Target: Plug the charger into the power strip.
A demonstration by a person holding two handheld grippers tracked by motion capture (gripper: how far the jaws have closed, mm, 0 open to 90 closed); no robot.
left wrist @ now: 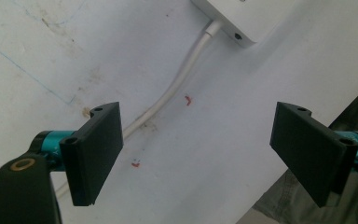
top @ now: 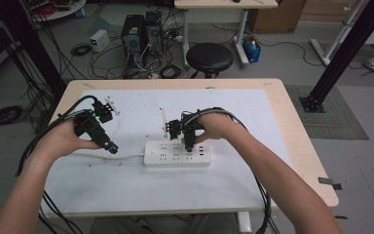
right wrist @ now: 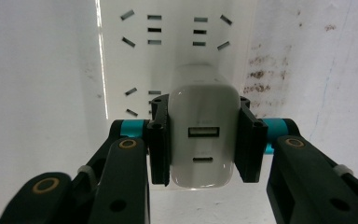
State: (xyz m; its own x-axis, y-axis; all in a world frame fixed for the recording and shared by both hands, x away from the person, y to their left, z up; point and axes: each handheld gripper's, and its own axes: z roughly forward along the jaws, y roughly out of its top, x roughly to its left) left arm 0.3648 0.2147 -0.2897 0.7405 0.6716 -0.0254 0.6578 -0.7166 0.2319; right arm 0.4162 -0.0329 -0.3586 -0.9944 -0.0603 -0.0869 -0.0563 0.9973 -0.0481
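High view first: we see a wooden table (top: 302, 141) with a big white mat (top: 141, 185) on it, and a white power strip (top: 177, 154) lies near the middle of the mat. Its white cord (top: 126, 157) runs off to the left. We hold a gripper in each hand. Our right gripper (top: 189, 144) points down at the top of the power strip, right over its middle sockets. Our left gripper (top: 112, 146) sits to the left of the strip, close to the cord but not touching it. Behind the table we see a round black stool (top: 209, 57) and two black computer boxes (top: 142, 31) with lots of wires on the floor. Looking through the right gripper view, our two black jaws squeeze a white charger (right wrist: 204, 126) from both sides, tight against it. The charger has two small ports on the face turned to us. It hangs right over the sockets of the strip (right wrist: 175, 37), but we cannot tell if its pins are in yet. Looking through the left gripper view, our jaws stand wide apart with nothing between them. Below them is the mat (left wrist: 51, 56), with the cord (left wrist: 177, 88) going up to the end of the strip (left wrist: 247, 21).
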